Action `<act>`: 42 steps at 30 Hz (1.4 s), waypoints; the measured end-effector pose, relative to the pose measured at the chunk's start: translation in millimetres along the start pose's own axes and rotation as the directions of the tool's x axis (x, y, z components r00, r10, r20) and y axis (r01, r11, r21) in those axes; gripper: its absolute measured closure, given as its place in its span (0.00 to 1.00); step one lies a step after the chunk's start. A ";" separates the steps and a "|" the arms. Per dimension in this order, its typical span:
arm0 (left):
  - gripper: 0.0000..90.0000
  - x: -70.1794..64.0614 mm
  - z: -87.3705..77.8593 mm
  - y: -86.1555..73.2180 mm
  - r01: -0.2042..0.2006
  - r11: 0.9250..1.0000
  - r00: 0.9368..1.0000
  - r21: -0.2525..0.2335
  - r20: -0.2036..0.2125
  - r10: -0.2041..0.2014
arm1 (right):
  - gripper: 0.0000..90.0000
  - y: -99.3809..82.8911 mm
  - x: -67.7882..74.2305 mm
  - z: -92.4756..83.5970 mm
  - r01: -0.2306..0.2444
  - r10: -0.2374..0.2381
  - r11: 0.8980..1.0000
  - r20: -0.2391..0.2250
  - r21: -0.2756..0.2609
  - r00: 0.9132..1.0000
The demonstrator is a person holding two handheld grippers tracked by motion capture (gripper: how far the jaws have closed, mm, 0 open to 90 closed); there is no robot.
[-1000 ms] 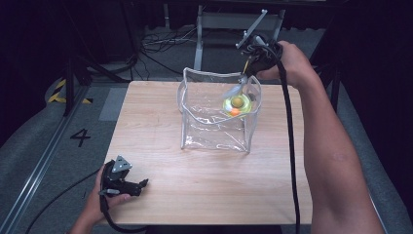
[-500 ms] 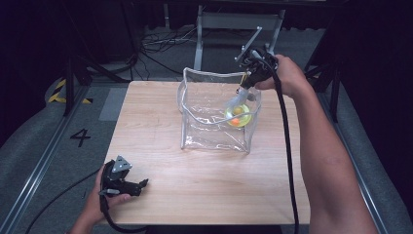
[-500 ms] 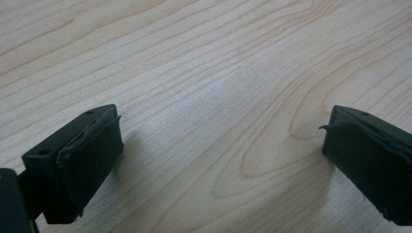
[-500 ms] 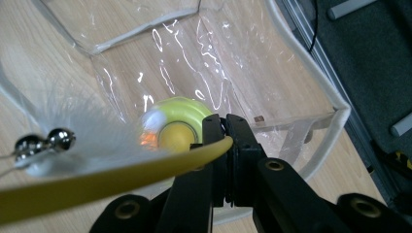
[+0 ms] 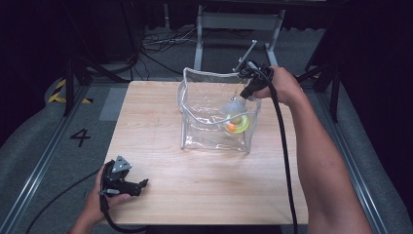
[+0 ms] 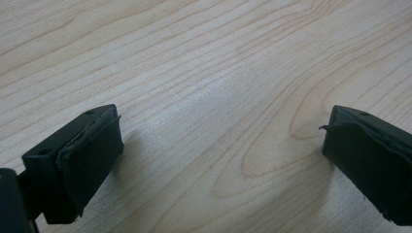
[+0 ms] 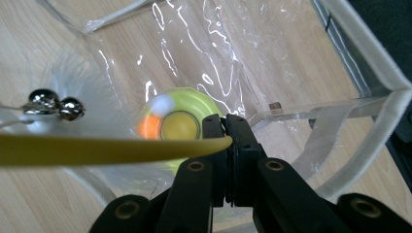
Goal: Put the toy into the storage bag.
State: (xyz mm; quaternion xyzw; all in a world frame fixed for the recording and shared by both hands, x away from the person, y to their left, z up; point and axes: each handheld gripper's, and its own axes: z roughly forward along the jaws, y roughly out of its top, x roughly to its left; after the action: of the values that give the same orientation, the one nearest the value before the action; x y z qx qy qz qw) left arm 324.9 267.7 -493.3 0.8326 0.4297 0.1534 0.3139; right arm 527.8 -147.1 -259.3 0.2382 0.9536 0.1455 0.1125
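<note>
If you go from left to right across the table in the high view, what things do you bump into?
Left gripper, open, at the near left edge of the table → clear plastic bag → yellow-green toy seen inside the bag → right gripper, shut on a yellow stick.

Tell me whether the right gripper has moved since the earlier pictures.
Yes. The right gripper has come down toward the rim of the clear plastic bag, lowering the yellow wand.

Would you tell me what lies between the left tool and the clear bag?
Bare wooden table, in the high view, separates left tool from clear bag.
</note>
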 end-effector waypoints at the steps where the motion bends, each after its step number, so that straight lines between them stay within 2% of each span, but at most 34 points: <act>1: 0.01 -0.1 0.0 0.0 0.001 1.000 1.000 0.000 0.001 -0.001 | 0.98 -0.5 0.0 1.4 0.001 -0.001 1.000 -0.002 0.004 1.000; 7: 0.01 0.0 0.0 0.0 0.000 1.000 1.000 0.000 0.000 0.000 | 0.98 -2.2 2.2 8.5 0.005 -0.005 1.000 -0.013 0.018 1.000; 16: 0.01 0.0 0.0 0.0 0.000 1.000 1.000 0.001 0.000 0.000 | 0.97 -6.3 6.8 21.0 0.034 -0.031 0.995 -0.030 0.094 0.999; 19: 0.02 -0.2 -0.2 -0.1 0.002 1.000 1.000 0.001 0.000 -0.002 | 0.95 -9.2 6.0 20.2 0.033 -0.030 0.996 -0.042 0.080 0.999; 23: 0.02 -0.2 -0.2 -0.2 0.002 1.000 1.000 0.001 0.000 -0.002 | 0.95 -12.1 5.5 18.9 0.029 -0.027 0.996 -0.034 0.084 0.999; 27: 0.02 -0.3 -0.2 -0.2 0.002 1.000 1.000 -0.001 -0.001 -0.002 | 0.94 -14.4 5.2 13.6 0.030 -0.028 0.998 -0.037 0.051 0.999; 29: 0.02 -0.3 -0.3 -0.4 0.001 1.000 1.000 -0.001 -0.003 -0.001 | 0.93 -15.3 4.8 11.6 0.027 -0.026 0.999 -0.022 0.042 0.999; 34: 0.02 -0.3 -0.3 -0.4 0.001 1.000 1.000 -0.001 -0.004 -0.001 | 0.89 -20.2 5.4 3.6 0.024 -0.024 0.999 -0.022 -0.034 0.999; 37: 0.02 -0.4 -0.3 -0.4 0.003 1.000 1.000 0.000 -0.001 -0.003 | 0.84 -24.1 8.0 -1.2 0.022 -0.023 0.996 -0.018 -0.082 1.000; 38: 0.02 -0.3 -0.2 -0.4 0.003 1.000 1.000 -0.001 -0.003 -0.003 | 0.82 -25.3 9.6 -2.6 0.024 -0.024 0.995 -0.005 -0.099 1.000; 39: 0.02 -0.4 -0.3 -0.4 0.003 1.000 1.000 -0.001 -0.001 -0.003 | 0.79 -29.3 12.3 -6.7 0.018 -0.018 0.990 -0.003 -0.139 1.000; 41: 0.02 -0.3 -0.2 -0.4 0.003 1.000 1.000 -0.001 -0.003 -0.003 | 0.74 -33.2 14.0 -10.5 0.009 -0.008 0.983 0.008 -0.182 1.000; 42: 0.02 -0.3 -0.3 -0.3 0.001 1.000 1.000 -0.001 -0.003 -0.001 | 0.74 -33.2 14.0 -10.5 0.009 -0.008 0.983 0.008 -0.182 1.000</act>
State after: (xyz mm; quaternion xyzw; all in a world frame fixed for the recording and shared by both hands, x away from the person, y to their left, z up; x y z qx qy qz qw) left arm 324.4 267.8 -493.3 0.8321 0.4305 0.1548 0.3136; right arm 498.8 -170.6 -262.6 0.2232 0.9369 0.2309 0.1381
